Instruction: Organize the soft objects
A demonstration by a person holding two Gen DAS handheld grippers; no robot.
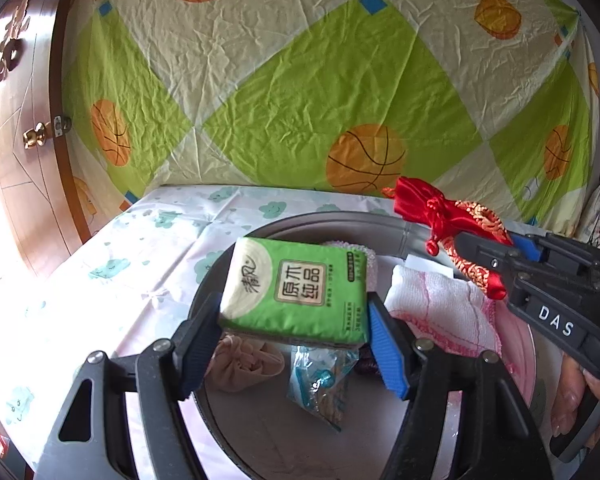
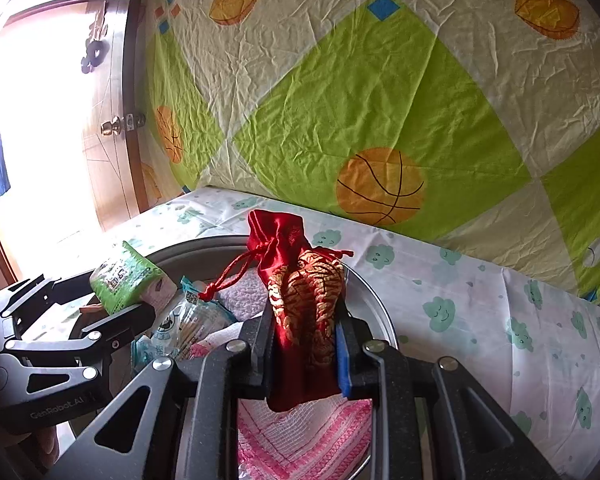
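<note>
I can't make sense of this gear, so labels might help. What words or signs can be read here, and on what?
"DAS": white letters on the right gripper body.
"GenRobot.AI": faint, on the left gripper body.
"原木纯品": big characters on the green tissue pack.
"清风": script brand on the same pack, less sure.
Small print on the pack's edge: too small to read.
Clear plastic packet in the tray: print blurred.

Both wrist views look closely down along their fingers, sharing the tray (image 1: 412, 236).
</note>
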